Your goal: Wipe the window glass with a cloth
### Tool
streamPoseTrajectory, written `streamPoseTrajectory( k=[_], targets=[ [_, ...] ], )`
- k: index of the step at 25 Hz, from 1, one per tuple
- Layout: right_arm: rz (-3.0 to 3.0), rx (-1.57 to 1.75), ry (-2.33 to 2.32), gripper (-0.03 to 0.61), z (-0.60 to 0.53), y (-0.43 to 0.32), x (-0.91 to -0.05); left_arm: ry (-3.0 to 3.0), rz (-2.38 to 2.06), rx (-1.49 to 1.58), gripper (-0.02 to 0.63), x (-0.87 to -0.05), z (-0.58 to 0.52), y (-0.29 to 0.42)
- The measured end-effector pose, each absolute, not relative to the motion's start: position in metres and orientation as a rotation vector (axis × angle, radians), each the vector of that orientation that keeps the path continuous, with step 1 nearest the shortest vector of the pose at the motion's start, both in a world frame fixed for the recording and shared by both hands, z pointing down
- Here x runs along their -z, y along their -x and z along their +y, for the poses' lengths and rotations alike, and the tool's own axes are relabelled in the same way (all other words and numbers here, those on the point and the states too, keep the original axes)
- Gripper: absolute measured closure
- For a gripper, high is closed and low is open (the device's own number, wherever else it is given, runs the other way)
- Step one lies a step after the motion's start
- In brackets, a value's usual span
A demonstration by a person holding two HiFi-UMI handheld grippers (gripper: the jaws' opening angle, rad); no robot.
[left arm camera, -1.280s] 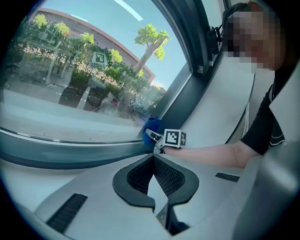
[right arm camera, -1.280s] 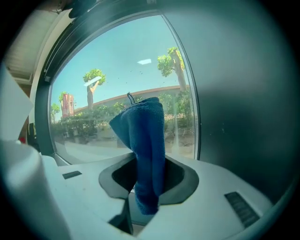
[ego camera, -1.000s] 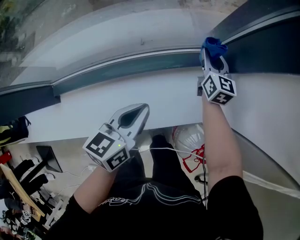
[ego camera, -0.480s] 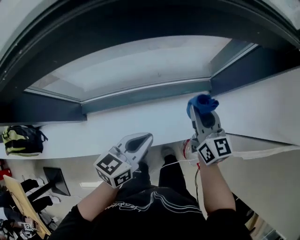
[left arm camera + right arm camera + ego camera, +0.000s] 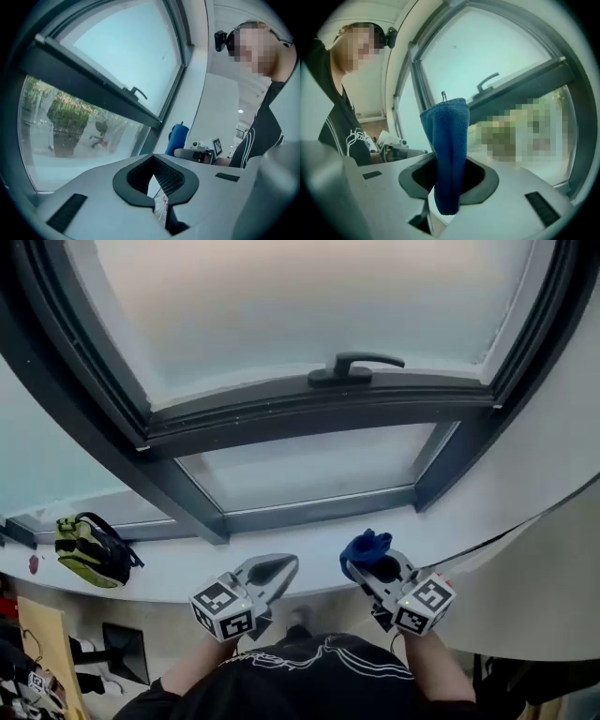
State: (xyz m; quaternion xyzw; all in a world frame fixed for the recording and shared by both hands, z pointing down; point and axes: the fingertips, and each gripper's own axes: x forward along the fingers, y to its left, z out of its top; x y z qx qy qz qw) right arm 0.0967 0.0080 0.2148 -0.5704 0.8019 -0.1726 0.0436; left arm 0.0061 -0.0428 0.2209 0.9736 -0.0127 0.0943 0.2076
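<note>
Right gripper (image 5: pixel 367 566) is clamping a blue cloth (image 5: pixel 449 150) upright between its jaws, left gripper (image 5: pixel 284 565) is hovering alongside, jaws closed on nothing, below the window glass (image 5: pixel 309 315).

Right hand-held gripper (image 5: pixel 449 185): jaws closed on a blue cloth (image 5: pixel 447 136). The cloth stands upright between the jaws as a folded bundle, its lower end hanging just below the pads. Beyond it is the window glass (image 5: pixel 497 51), set in a dark frame (image 5: pixel 525 86) that carries a lever handle (image 5: pixel 487 80). At left are a person (image 5: pixel 340 126) in a dark shirt and the left hand-held gripper (image 5: pixel 396 149).
</note>
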Motion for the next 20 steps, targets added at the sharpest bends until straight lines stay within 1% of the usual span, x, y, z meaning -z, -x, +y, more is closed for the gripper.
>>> streamPoseTrajectory(
  k=[5,10,16,20],
  targets=[
    [2.657,0.423,1.549,0.485,0.054,-0.049,-0.149,-2.848,-0.053,-0.155,0.609,-0.144,0.016,0.013],
    [2.660,0.392,1.448,0.486,0.101,-0.026,-0.095,-2.919,-0.068,-0.095,0.609,-0.086,0.072,0.032],
    [2.610,0.397,1.447,0.485,0.147,-0.011,-0.087,-2.971,-0.038,-0.078,0.609,-0.067,0.128,0.039],
    [2.615,0.378,1.438,0.486,0.162,-0.002,-0.082,-2.938,-0.039,-0.064,0.609,-0.061,0.141,0.042]
  ],
)
